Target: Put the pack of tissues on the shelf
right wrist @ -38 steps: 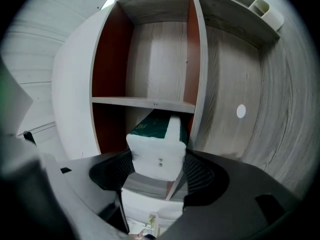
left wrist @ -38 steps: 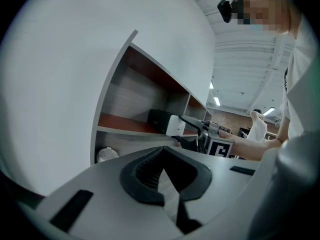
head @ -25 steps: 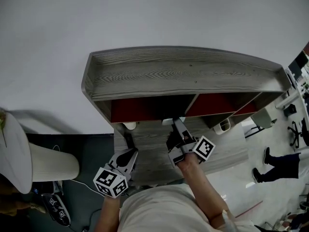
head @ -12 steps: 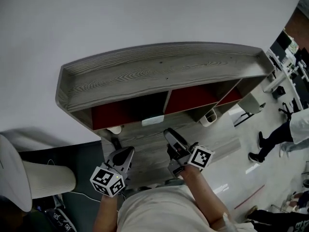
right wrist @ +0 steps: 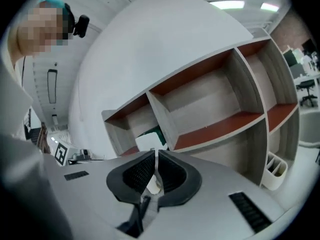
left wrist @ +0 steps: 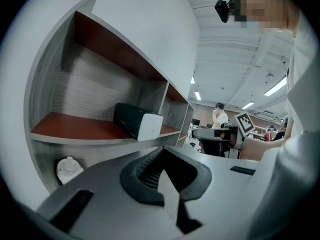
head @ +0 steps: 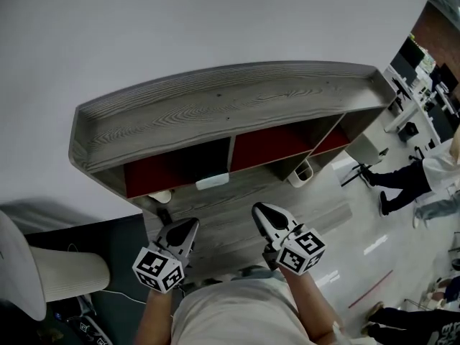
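In the head view the pack of tissues (head: 213,182) lies on the shelf (head: 215,110), at 1 o'clock from the left gripper (head: 183,230) and 10 o'clock from the right gripper (head: 262,213); the left gripper view shows its jaws together and empty, and the right gripper view shows its jaws closing fully on nothing.

Desktop (head: 228,230): wood-grain, grey | white lidded cup (left wrist: 66,169): upright at its far left | white holder (head: 302,172): at its right end, contents unclear | wall (head: 180,27): plain white, behind | white rounded seat (head: 68,268): left | bystander (head: 410,178): on glossy floor (head: 374,250), right
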`<control>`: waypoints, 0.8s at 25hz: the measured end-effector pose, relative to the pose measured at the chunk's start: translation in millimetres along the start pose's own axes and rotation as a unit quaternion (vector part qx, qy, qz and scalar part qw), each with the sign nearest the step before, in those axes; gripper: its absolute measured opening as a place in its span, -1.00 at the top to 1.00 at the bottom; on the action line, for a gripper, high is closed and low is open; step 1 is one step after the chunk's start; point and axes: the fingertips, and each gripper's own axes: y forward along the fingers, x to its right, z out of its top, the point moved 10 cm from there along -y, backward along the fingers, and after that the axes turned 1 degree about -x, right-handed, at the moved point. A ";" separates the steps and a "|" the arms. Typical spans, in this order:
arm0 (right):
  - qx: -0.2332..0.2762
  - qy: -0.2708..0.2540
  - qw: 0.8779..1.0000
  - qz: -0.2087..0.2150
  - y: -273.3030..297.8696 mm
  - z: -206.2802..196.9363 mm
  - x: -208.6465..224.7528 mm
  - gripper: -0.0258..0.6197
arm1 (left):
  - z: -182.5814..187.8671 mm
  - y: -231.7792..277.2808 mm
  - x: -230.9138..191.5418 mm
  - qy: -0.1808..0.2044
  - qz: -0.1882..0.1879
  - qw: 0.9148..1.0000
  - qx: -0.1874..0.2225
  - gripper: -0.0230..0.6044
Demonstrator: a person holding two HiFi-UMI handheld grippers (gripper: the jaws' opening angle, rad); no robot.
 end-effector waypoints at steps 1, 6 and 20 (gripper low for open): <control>-0.004 -0.015 1.000 -0.002 -2.8 0.5 -0.7 0.78 | 0.9 0.4 1.6 0.002 0.000 1.000 0.001 0.88; -0.015 -0.083 0.996 -0.016 -15.8 4.3 -4.4 0.78 | 4.8 1.0 8.2 0.019 0.002 1.000 0.001 0.88; -0.018 -0.139 0.990 -0.011 -26.9 4.3 -11.2 0.78 | 0.5 0.2 22.7 0.054 0.028 0.998 0.008 0.88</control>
